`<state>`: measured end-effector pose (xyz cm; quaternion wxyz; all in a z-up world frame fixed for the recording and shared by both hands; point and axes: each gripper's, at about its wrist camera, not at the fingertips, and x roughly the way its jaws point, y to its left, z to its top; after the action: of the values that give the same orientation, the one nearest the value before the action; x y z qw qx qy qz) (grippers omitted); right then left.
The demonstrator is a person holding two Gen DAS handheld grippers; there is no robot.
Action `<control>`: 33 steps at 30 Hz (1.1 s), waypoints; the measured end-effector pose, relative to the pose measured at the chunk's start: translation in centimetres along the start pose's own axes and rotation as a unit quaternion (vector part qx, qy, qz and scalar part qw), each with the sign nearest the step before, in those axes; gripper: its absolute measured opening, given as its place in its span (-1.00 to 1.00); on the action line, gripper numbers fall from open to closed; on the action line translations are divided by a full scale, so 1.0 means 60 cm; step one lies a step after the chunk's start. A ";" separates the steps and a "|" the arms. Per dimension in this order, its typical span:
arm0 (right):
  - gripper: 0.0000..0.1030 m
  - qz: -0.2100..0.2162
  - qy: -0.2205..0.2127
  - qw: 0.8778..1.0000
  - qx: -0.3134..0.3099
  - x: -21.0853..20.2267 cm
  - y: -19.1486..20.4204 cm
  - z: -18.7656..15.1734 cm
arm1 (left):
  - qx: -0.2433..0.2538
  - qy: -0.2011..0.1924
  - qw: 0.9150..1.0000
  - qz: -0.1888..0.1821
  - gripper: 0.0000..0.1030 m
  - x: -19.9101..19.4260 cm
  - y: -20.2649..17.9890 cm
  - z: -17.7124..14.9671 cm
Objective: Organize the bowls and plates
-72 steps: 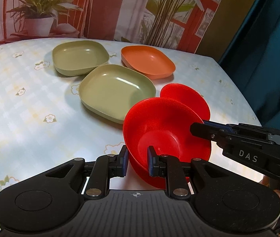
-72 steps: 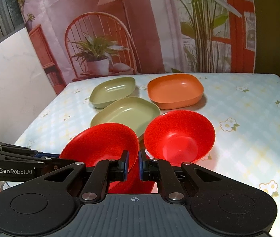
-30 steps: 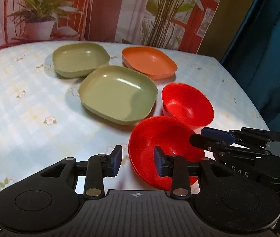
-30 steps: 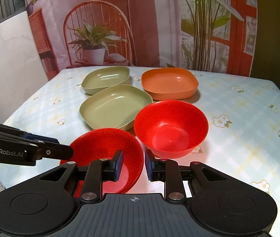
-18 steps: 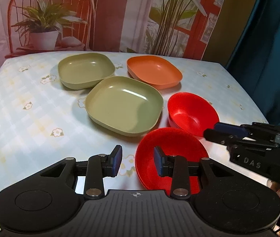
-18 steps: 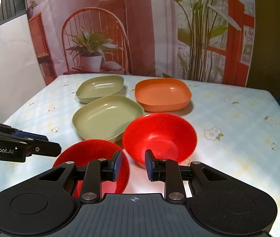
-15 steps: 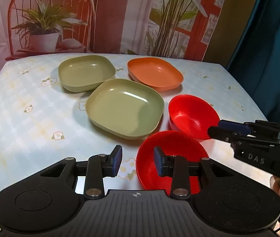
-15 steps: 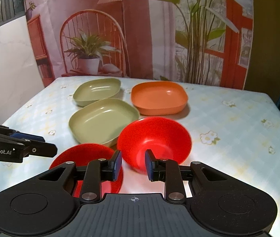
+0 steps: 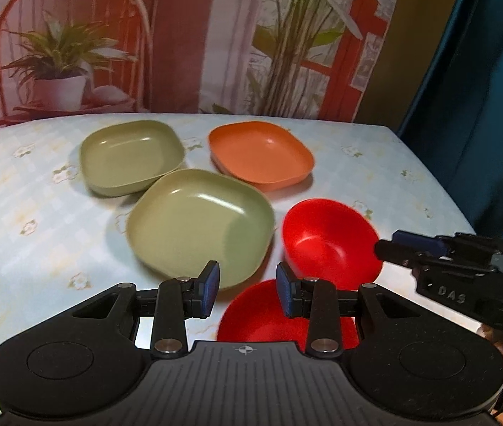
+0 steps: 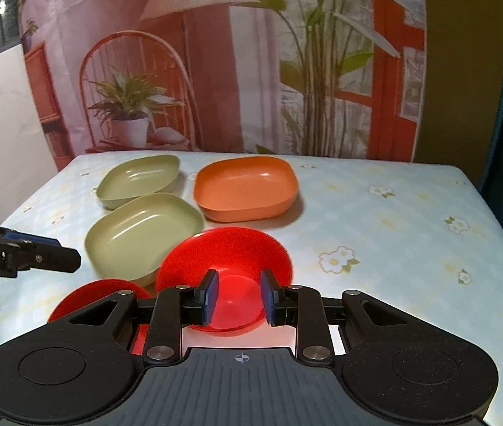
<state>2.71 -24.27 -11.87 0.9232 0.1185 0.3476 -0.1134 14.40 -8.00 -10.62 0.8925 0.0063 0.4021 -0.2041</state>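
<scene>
Both tongs are standing with their jaws apart and are gripping nothing. The left tongs [image 9: 248,293] are hovering above the near part of the surface [image 9: 20,220], which is wearing a pale checked cloth with small flower prints. The right tongs [image 10: 239,296] are hovering to their right; in the left wrist view they are entering from the right edge, just beside the rim of the far red bowl [image 9: 329,239], and contact cannot be confirmed.

Five dishes are sitting on the surface:

1. The near red bowl [image 9: 255,314] is sitting upright at the near edge, partly hidden behind the left tongs' right finger.
2. The far red bowl is sitting upright just behind it, rims close together. In the right wrist view this bowl [image 10: 226,259] is lying directly ahead of the right tongs, its base showing between the parted fingers.
3. The large green plate [image 9: 200,227] is sitting left of the far red bowl, just beside it.
4. The small green plate [image 9: 130,156] is sitting behind the large one, the two rims appearing to meet.
5. The orange plate [image 9: 260,156] is sitting at the back, right of the small green plate and apart from it.

A printed backdrop [image 10: 251,53] showing a chair and potted plants is hanging behind the surface, and a teal curtain [image 9: 482,88] is hanging at the right.
</scene>
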 end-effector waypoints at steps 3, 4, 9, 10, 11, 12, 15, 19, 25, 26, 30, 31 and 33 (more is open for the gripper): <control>-0.53 -0.003 0.004 1.000 0.010 0.010 -0.013 -0.001 | 0.002 0.003 1.000 -0.009 -0.25 0.016 -0.009 0.007; -0.53 -0.003 0.005 1.000 0.013 0.014 -0.017 -0.001 | 0.002 0.005 1.000 -0.011 -0.25 0.023 -0.012 0.009; -0.52 -0.008 0.009 1.000 0.021 0.028 -0.030 -0.001 | 0.003 0.020 1.000 -0.022 -0.25 0.058 -0.028 0.019; -0.52 -0.008 0.010 1.000 0.022 0.031 -0.032 -0.001 | 0.003 0.022 0.999 -0.024 -0.25 0.063 -0.030 0.021; -0.52 -0.009 0.011 1.000 0.023 0.034 -0.034 0.000 | 0.003 0.023 0.999 -0.027 -0.25 0.069 -0.032 0.023; -0.52 -0.010 0.012 1.000 0.024 0.037 -0.037 -0.001 | 0.003 0.025 0.999 -0.028 -0.25 0.075 -0.034 0.025; -0.52 -0.013 0.016 0.999 0.030 0.046 -0.045 -0.002 | 0.005 0.035 0.999 -0.032 -0.25 0.092 -0.039 0.031; -0.49 -0.014 0.021 0.998 0.049 0.056 -0.058 -0.007 | 0.007 0.049 0.998 -0.029 -0.25 0.112 -0.043 0.035; -0.49 -0.006 0.029 0.998 0.060 0.069 -0.068 -0.015 | 0.006 0.065 0.998 -0.026 -0.25 0.135 -0.046 0.037; -0.49 -0.005 0.030 0.998 0.061 0.071 -0.070 -0.014 | 0.006 0.068 0.997 -0.025 -0.25 0.138 -0.046 0.036; -0.49 -0.001 0.031 0.997 0.066 0.076 -0.074 -0.015 | 0.005 0.073 0.997 -0.026 -0.25 0.144 -0.046 0.036; -0.49 0.000 0.032 0.997 0.067 0.077 -0.075 -0.016 | 0.005 0.074 0.997 -0.027 -0.26 0.145 -0.047 0.036; -0.49 0.001 0.032 0.997 0.069 0.077 -0.075 -0.019 | 0.005 0.074 0.997 -0.027 -0.26 0.145 -0.047 0.036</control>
<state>4.08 -28.77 -16.45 0.9013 0.1859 0.3682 -0.1322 20.09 -14.08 -15.01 0.8545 0.0147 0.4658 -0.2294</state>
